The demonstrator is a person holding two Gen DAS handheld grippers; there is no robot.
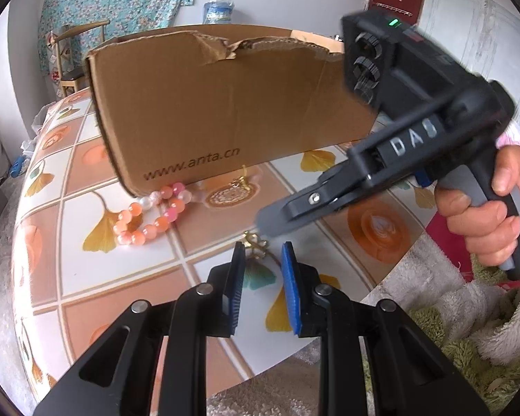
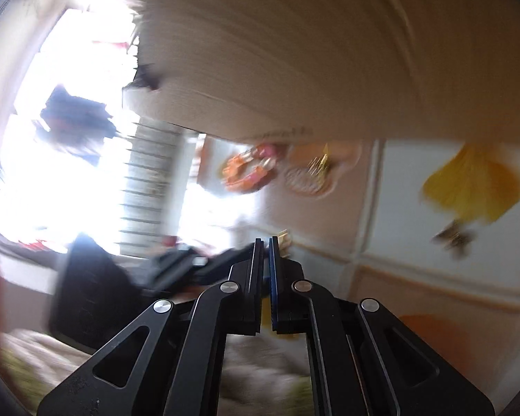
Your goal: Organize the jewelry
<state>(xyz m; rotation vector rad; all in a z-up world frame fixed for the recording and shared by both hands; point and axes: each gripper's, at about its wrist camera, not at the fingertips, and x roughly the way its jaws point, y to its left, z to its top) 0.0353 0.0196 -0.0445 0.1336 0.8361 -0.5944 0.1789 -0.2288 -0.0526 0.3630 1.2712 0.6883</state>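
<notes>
A cardboard box (image 1: 218, 104) stands on the tiled table (image 1: 128, 270). A pink and orange bead bracelet (image 1: 152, 213) lies at the box's near corner; it shows blurred in the right wrist view (image 2: 249, 170). A gold piece (image 1: 242, 178) lies by the box's foot. My left gripper (image 1: 261, 248) is open low over the table, with a small gold jewelry piece (image 1: 256, 244) between its fingertips. My right gripper (image 1: 263, 223) comes in from the right, its tip just above that gold piece. In its own blurred view the right gripper (image 2: 266, 242) is shut with a gold bit (image 2: 283, 239) at its tip.
A wooden chair (image 1: 72, 59) stands behind the table at the left. A blue bottle (image 1: 218, 10) stands behind the box. A fluffy blanket (image 1: 443, 315) lies off the table's right edge. Another small dark-gold item (image 2: 454, 237) lies on the table in the right wrist view.
</notes>
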